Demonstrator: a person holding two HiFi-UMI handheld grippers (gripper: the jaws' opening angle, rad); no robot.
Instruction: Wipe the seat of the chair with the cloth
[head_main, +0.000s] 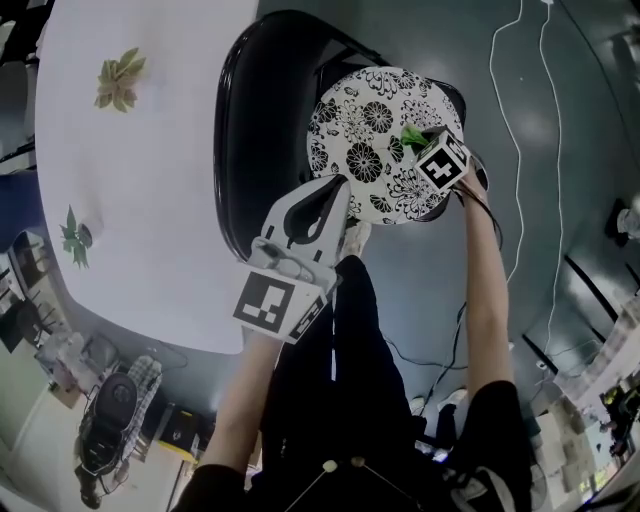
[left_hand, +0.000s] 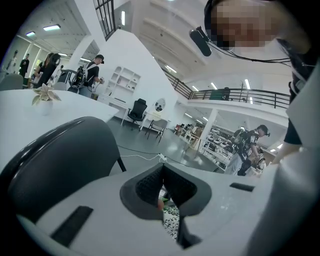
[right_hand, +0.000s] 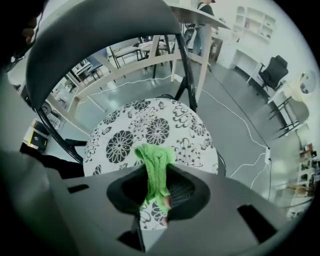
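The chair has a round seat (head_main: 365, 130) with a black-and-white flower print and a black curved backrest (head_main: 245, 130). My right gripper (head_main: 424, 143) hovers over the seat's right side, shut on a green cloth (head_main: 411, 134). In the right gripper view the cloth (right_hand: 155, 162) hangs out of the right gripper (right_hand: 159, 189) above the seat (right_hand: 150, 125), below the backrest (right_hand: 95, 35). My left gripper (head_main: 343, 192) is at the seat's near edge, shut and empty. In the left gripper view the left gripper (left_hand: 163, 172) has its jaws together, with a strip of seat (left_hand: 171, 220) below and the backrest (left_hand: 55, 160) at left.
A white table (head_main: 140, 170) with two small plants (head_main: 118, 78) stands left of the chair. White cables (head_main: 510, 150) run over the grey floor at right. The person's dark trousers (head_main: 350, 380) are just in front of the chair. Other people stand far off in the hall.
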